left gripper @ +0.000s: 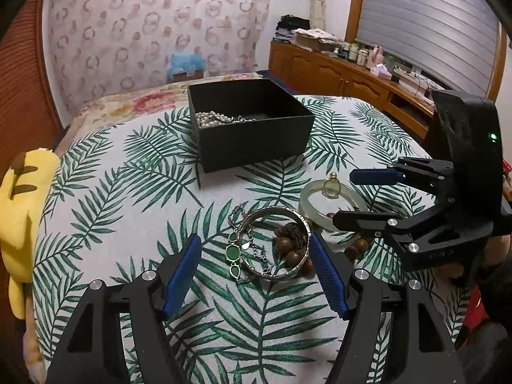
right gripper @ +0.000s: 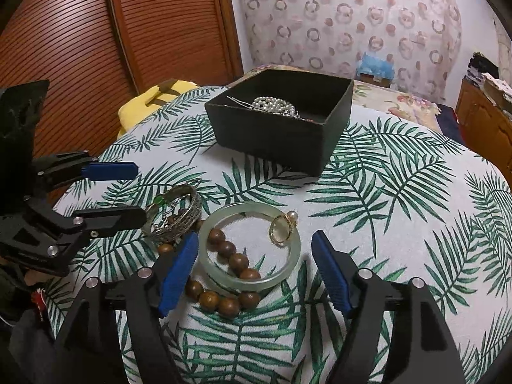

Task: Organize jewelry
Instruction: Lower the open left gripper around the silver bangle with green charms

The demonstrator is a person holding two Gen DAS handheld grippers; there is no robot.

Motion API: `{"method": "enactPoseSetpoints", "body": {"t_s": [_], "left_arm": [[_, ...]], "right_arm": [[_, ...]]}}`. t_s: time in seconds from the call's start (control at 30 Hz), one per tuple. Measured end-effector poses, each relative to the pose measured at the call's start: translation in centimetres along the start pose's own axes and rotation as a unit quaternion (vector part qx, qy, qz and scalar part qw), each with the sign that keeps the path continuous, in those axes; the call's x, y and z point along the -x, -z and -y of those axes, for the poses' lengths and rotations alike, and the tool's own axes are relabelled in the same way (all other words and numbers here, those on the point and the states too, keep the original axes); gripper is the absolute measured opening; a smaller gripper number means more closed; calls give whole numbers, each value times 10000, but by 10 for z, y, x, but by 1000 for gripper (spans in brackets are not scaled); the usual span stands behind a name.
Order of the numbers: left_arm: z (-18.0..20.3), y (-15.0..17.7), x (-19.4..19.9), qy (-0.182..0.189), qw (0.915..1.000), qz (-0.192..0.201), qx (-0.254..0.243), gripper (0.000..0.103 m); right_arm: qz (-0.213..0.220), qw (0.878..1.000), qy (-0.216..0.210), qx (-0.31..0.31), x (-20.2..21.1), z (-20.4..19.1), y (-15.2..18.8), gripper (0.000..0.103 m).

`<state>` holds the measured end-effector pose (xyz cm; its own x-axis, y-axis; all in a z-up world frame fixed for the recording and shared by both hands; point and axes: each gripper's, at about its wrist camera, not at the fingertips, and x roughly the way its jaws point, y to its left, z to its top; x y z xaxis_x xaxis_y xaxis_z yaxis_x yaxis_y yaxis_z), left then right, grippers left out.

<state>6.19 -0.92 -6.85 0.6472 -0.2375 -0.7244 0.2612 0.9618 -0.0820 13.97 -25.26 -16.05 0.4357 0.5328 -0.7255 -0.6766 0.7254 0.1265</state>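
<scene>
A black open box [left gripper: 256,140] [right gripper: 278,137] holds a pearl strand [left gripper: 209,119] [right gripper: 272,102] and a thin chain. Near me lie a silver bangle [left gripper: 275,243] [right gripper: 188,214], a green-stone chain [left gripper: 235,252], a wooden bead bracelet [left gripper: 294,249] [right gripper: 230,275], a pale jade bangle [left gripper: 329,208] [right gripper: 249,246] and a gold pearl ring [left gripper: 331,185] [right gripper: 283,227] resting on it. My left gripper [left gripper: 256,275] [right gripper: 124,192] is open around the silver bangle. My right gripper [right gripper: 252,272] [left gripper: 348,196] is open around the jade bangle.
The leaf-print cloth [left gripper: 128,192] [right gripper: 400,224] covers a rounded surface. A yellow plush toy [left gripper: 22,224] [right gripper: 153,102] lies at its left edge. A wooden cabinet [left gripper: 336,73] with clutter stands at the right, a slatted wooden door [right gripper: 112,48] at the left.
</scene>
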Motion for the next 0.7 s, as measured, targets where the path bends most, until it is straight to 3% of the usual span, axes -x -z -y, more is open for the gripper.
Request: {"method": "enactPoseSetpoints", "body": {"t_s": [0.33,0.7], "left_arm": [[-4,2,5,-33,10000,4,28,66],[-1,4,-1,73,9999,-126,2,66]], "right_arm": [[-238,9997,-21,98,-17,-7,-4,77],[-105,9999,-13,87,-12,-4,-5,74]]}}
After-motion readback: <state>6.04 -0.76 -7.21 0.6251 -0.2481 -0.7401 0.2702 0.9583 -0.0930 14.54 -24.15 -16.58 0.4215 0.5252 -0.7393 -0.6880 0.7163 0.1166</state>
